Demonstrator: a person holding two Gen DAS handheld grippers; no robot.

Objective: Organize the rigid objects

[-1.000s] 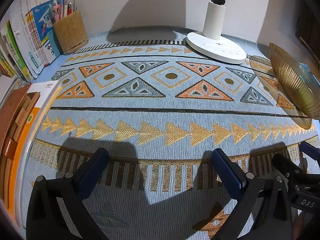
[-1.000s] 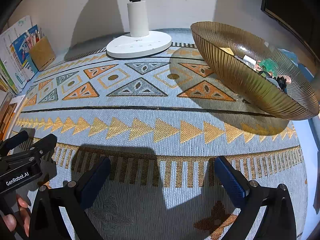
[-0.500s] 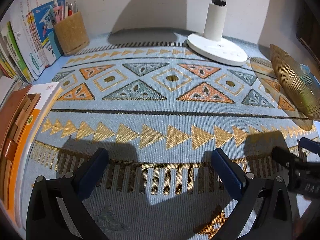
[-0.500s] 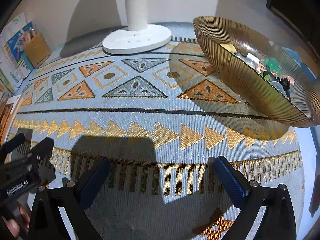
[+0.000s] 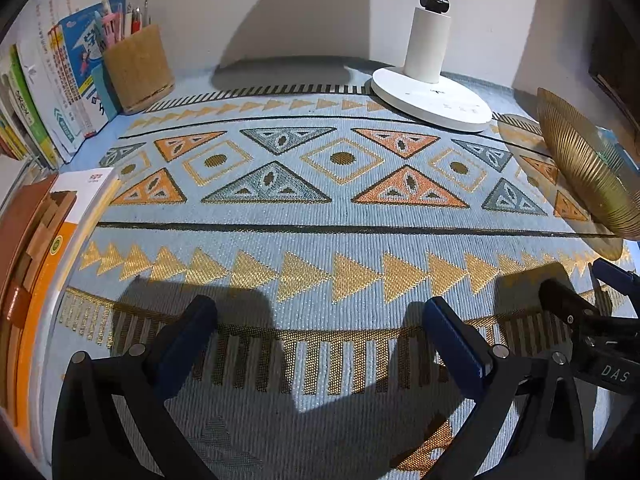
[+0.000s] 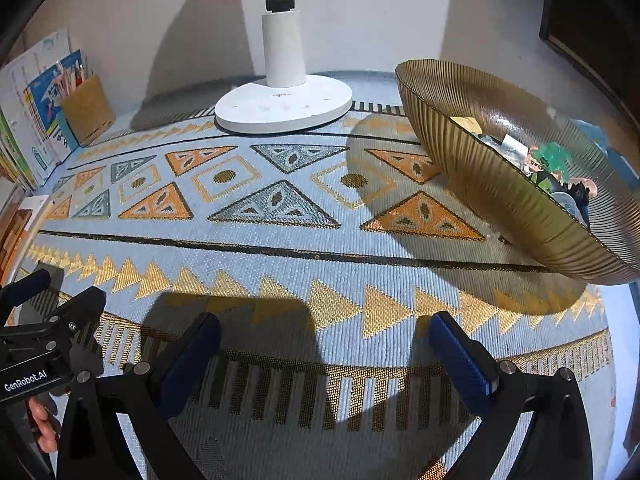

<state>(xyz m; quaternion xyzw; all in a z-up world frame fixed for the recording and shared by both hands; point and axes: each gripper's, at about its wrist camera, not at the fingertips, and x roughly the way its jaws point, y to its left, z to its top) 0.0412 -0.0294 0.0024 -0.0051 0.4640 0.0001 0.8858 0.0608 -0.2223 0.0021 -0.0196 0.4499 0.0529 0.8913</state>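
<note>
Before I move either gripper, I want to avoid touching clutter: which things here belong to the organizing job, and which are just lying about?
Part of the job:
- gold ribbed bowl
- small items in it
- left gripper, open
- right gripper, open

Just lying about:
- white lamp base
- cork pen holder
- upright books
- patterned mat

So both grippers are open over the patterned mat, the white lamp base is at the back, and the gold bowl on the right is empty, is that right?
Not quite: the gold bowl is not empty. The right wrist view shows small items lying in it. The rest stands: left gripper and right gripper are open over the patterned mat, with the white lamp base behind.
</note>
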